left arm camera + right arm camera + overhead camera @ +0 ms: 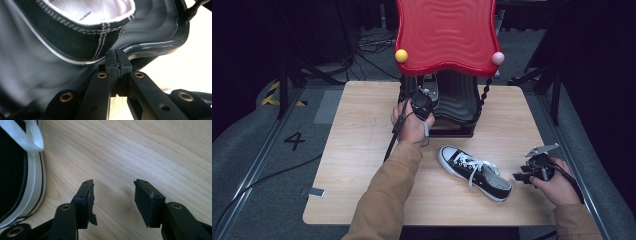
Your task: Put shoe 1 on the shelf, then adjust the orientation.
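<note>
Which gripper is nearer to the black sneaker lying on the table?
Right. The right gripper is open beside the heel of the black sneaker on the table; the left gripper is farther back, at the black lower shelf.

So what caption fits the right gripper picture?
Open right gripper hovers over the wooden table, beside a black sneaker.

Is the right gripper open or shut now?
Open. The right gripper has its jaws standing wide apart over bare table, with nothing between them.
</note>
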A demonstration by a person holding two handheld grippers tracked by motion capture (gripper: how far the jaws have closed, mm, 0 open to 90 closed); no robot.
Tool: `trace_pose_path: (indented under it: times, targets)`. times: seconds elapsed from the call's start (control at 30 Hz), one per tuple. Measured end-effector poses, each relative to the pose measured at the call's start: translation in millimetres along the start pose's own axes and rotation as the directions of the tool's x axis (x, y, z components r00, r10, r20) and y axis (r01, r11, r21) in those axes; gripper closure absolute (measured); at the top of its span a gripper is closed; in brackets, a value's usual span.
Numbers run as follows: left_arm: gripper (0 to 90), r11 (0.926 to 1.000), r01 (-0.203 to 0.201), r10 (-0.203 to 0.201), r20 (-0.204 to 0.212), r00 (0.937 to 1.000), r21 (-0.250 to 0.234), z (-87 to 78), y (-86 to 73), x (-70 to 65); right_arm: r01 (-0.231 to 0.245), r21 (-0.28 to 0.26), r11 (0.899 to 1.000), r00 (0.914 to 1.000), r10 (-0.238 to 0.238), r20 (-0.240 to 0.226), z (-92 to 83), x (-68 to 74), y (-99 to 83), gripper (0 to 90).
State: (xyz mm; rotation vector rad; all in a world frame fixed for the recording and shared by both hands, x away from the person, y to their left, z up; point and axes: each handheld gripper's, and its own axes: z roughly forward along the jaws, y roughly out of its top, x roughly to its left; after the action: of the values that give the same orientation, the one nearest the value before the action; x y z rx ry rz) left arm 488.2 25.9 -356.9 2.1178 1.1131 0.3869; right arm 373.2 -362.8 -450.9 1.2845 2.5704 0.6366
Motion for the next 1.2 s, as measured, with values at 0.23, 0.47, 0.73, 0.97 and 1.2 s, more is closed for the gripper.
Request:
trace_pose_path:
  times: [0.23, 0.47, 0.73, 0.97, 1.2]
  targets:
    - [90.0, 0.9997, 0.008, -0.008, -0.02, 0.9998, 0.024, 3.5, 1.9, -4.7, -0.002, -0.005, 1.0, 1.0, 0.002, 0.0, -2.8, 0.3, -0.2, 50.0]
    - [80.7, 0.9999, -0.008, 0.008, -0.006, 1.0, 0.012, -8.5, 0.1, -7.2, -0.006, -0.021, 1.0, 0.9999, 0.007, 0.008, -7.5, -1.0, -0.1, 50.1]
    - [68.8, 0.9989, -0.025, 0.023, 0.051, 0.9984, 0.039, -23.0, -8.4, -16.6, -0.021, -0.004, 1.0, 0.9996, 0.021, -0.016, -13.7, 4.2, 5.1, 52.2]
    - [52.5, 0.9959, -0.047, 0.038, 0.104, 0.9938, 0.078, -39.3, -31.9, -19.4, 0.0, -0.012, 1.0, 1.0, 0.0, 0.005, -22.1, 10.9, 9.4, 47.0]
    - [46.2, 0.9914, -0.059, 0.042, 0.14, 0.9892, 0.117, -54.4, -63.3, -15.9, 0.007, -0.086, 0.996, 0.9978, -0.013, -0.066, -33.1, 18.7, 13.9, 55.1]
